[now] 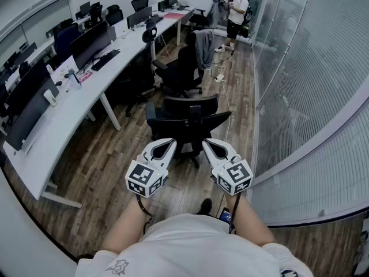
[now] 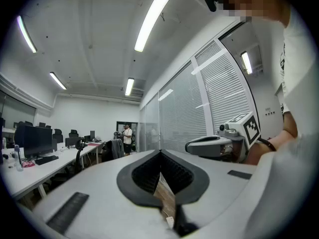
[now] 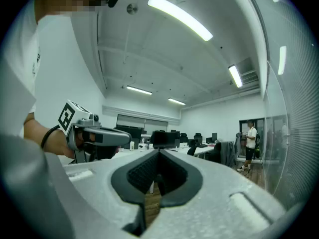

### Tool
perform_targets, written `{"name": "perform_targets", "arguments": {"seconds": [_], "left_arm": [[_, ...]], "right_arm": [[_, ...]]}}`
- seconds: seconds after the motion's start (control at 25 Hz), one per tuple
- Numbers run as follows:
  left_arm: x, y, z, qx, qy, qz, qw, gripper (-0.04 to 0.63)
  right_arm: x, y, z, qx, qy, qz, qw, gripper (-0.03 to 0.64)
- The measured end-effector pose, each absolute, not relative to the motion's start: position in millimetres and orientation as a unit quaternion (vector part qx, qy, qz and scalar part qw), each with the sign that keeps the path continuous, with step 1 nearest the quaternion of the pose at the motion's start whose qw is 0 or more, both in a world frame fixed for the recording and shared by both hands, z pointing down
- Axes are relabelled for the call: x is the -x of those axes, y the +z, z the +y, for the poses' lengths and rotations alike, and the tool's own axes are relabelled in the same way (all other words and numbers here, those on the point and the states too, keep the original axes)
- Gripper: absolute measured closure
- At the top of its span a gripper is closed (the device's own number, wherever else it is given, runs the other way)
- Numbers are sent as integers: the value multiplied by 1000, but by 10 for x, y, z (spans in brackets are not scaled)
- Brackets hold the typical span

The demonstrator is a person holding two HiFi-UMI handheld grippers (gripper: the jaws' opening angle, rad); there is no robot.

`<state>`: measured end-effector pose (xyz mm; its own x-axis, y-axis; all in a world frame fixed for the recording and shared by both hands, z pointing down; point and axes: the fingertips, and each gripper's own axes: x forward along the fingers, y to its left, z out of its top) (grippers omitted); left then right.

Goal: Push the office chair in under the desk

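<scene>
A black office chair (image 1: 187, 119) stands out in the aisle on the wood floor, clear of the long white desk (image 1: 72, 111) at the left. Its backrest faces me. My left gripper (image 1: 172, 141) and right gripper (image 1: 206, 142) are held level side by side just short of the chair's back. Whether they touch it I cannot tell. Both are shut with nothing between the jaws. In the left gripper view my left gripper (image 2: 160, 152) has its jaws pressed together, with the right gripper (image 2: 214, 145) beside it. The right gripper view shows my right gripper (image 3: 158, 152) likewise shut.
A second black chair draped with a grey jacket (image 1: 202, 48) stands further down the aisle. Monitors (image 1: 92, 42) and keyboards line the desk. A glass wall with blinds (image 1: 300, 91) runs along the right. A person (image 1: 236, 10) stands at the far end. A cable (image 1: 220, 77) lies on the floor.
</scene>
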<state>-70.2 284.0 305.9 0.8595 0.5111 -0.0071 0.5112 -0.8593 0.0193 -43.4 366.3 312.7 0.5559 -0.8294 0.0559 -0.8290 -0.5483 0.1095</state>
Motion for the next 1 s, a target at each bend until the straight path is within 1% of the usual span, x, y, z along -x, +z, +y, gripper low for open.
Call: {"name": "perform_targets", "arguments": {"seconds": [0.32, 0.52, 0.76, 1.0], "left_arm": [[662, 3117, 2769, -965, 2, 261, 10, 595], [574, 3161, 2805, -962, 3, 272, -5, 595], [295, 3236, 2749, -965, 4, 264, -3, 595], [-214, 3380, 2657, -971, 21, 239, -5, 595]], "right_arm": [[398, 3200, 3648, -880, 4, -472, 60, 614], [308, 3215, 3660, -877, 0, -478, 56, 614], [-15, 3280, 3622, -870, 2, -488, 63, 614], [-612, 3431, 3624, -860, 13, -506, 67, 614]]}}
